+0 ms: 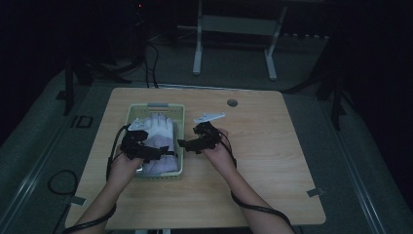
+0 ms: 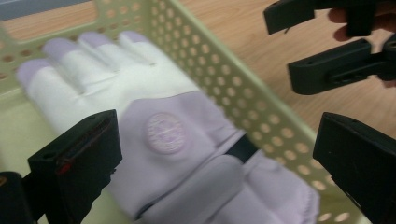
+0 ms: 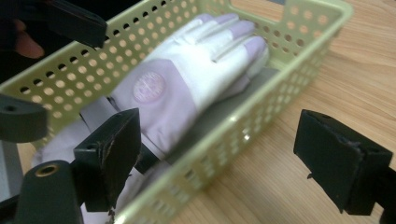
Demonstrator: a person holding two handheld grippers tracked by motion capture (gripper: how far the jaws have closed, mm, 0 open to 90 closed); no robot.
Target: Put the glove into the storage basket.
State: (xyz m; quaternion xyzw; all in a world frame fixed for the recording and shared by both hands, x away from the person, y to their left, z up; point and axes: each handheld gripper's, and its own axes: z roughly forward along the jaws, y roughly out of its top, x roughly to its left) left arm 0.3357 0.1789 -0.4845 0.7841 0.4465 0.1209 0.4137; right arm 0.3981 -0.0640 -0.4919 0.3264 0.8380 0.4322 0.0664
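A white and lilac glove (image 1: 160, 136) (image 2: 163, 126) (image 3: 187, 79) lies palm-down in a pale green perforated basket (image 1: 156, 106) (image 2: 243, 79) (image 3: 243, 126) on the left half of the table. My left gripper (image 1: 155, 151) (image 2: 219, 158) hovers over the basket's near end above the glove's cuff, jaws wide open and holding nothing. My right gripper (image 1: 184, 144) (image 3: 229, 156) is just outside the basket's right wall, also open and empty, pointing at the basket. In the left gripper view the right gripper (image 2: 299, 44) is seen beyond the basket wall.
The basket sits on a light wooden table (image 1: 263, 161) with a round cable hole (image 1: 232, 102) near its far edge. A white metal stand (image 1: 234, 29) is on the floor beyond. Cables (image 1: 61, 183) lie on the floor at left.
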